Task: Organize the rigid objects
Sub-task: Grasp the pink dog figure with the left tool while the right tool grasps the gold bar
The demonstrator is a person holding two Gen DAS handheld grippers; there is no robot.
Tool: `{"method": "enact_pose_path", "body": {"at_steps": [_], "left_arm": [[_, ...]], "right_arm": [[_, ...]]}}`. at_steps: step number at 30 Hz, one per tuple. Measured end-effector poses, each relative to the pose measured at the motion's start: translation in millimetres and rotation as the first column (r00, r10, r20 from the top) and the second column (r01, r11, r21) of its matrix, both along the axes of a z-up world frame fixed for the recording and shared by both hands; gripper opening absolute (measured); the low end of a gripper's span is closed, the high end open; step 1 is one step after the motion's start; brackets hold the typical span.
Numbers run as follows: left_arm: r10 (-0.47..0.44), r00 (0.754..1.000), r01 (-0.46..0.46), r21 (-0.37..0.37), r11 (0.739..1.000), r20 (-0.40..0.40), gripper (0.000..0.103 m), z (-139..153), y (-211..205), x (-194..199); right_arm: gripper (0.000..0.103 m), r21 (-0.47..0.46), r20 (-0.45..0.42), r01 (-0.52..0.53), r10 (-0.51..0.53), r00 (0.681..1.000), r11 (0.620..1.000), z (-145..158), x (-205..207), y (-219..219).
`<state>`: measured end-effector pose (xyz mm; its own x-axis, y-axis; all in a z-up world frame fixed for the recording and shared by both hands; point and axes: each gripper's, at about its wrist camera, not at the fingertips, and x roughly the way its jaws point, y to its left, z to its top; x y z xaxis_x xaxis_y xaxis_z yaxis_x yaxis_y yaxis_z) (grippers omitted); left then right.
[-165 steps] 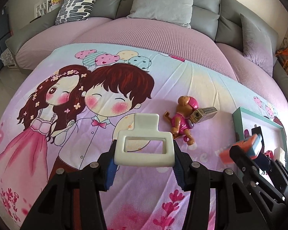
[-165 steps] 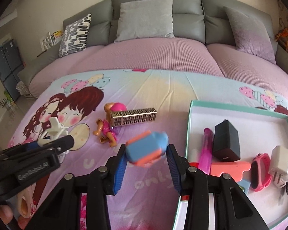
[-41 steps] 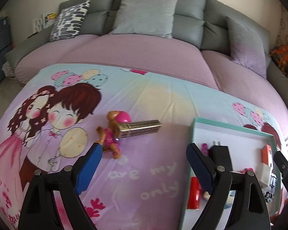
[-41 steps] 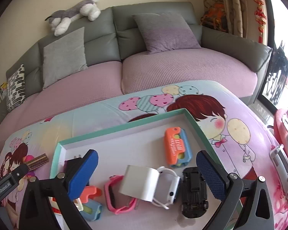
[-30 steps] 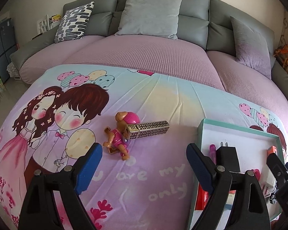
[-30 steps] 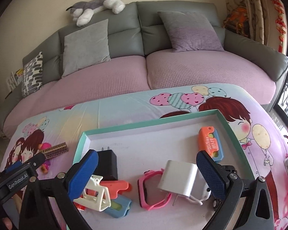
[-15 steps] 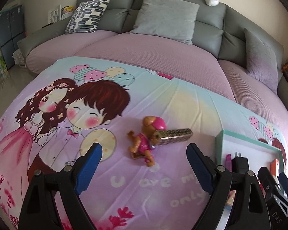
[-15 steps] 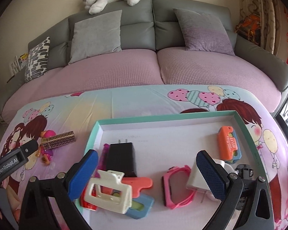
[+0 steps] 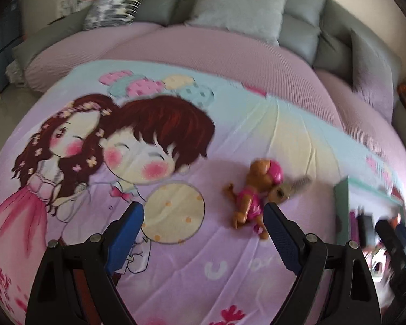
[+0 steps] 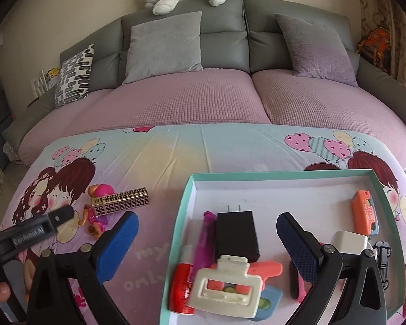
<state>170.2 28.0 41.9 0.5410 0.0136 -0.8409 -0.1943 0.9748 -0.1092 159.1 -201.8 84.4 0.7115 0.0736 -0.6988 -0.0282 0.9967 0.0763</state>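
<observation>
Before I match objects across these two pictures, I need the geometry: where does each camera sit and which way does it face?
Left wrist: on the left gripper, angled down at the toy dog; own open blue pads show.
Right wrist: on the right gripper, facing the tray; own open pads show, plus the left gripper.
Shared: dog, gold box, tray, sofa.

light: soft daylight | left view: motion-blurred | right view: sharp | edges: fisheye-bent, dark
</observation>
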Motion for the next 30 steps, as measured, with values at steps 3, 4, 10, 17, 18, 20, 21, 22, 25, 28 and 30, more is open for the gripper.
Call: {"method": "enact_pose_path", "body": {"at_steps": [3, 4, 10, 17, 18, 20, 21, 22, 25, 28, 30], "left_arm": [[-0.050, 0.999, 0.050, -0.017, 0.999, -0.016, 0.090, -11, -6, 6], [-0.056, 0.998, 0.056, -0.030, 0.998, -0.016, 0.090, -13, -7, 8], [-0.075, 0.996, 0.073, -0.049, 0.996, -0.051, 0.090, -26, -24, 27], [-0.028, 0.999, 0.027, -0.038, 0.999, -0.021, 0.087, -34, -27, 32], [-0.026, 1.000, 0.025, -0.037, 0.999, -0.018, 0.084, -34, -25, 32], [-0.031, 0.999, 0.032, -0.048, 0.998, 0.017, 0.078, -32, -24, 33], [-0.050, 0.998, 0.053, -0.071, 0.996, 0.044, 0.068, -30, -23, 34], [-0.056, 0.997, 0.060, -0.083, 0.995, 0.050, 0.063, -30, -21, 34], [-0.086, 0.995, 0.090, -0.079, 0.993, 0.052, 0.058, -31, -22, 36], [-0.098, 0.994, 0.102, -0.086, 0.991, 0.050, 0.047, -29, -21, 36], [-0.088, 0.995, 0.094, -0.118, 0.989, 0.053, 0.040, -28, -15, 35]], "right_arm": [[0.103, -0.018, -0.004, -0.003, 0.003, 1.000, 1.000, 0, 3, 6], [0.103, -0.022, -0.007, -0.006, 0.006, 1.000, 1.000, 0, 4, 7], [0.103, -0.029, -0.012, -0.028, 0.027, 1.000, 0.999, 5, 14, 14], [0.103, 0.003, -0.043, -0.108, 0.108, 0.993, 0.994, 3, 28, 22], [0.103, 0.003, -0.047, -0.124, 0.125, 0.991, 0.992, 3, 30, 25], [0.103, 0.006, -0.057, -0.155, 0.156, 0.986, 0.988, 1, 37, 32], [0.103, 0.011, -0.061, -0.178, 0.178, 0.982, 0.984, 1, 41, 36], [0.103, 0.015, -0.062, -0.196, 0.197, 0.978, 0.980, 1, 44, 40], [0.103, 0.032, -0.075, -0.243, 0.245, 0.967, 0.970, 0, 54, 50], [0.103, 0.062, -0.097, -0.288, 0.293, 0.951, 0.956, -3, 61, 60], [0.103, 0.066, -0.104, -0.309, 0.315, 0.943, 0.949, -4, 62, 68]]}}
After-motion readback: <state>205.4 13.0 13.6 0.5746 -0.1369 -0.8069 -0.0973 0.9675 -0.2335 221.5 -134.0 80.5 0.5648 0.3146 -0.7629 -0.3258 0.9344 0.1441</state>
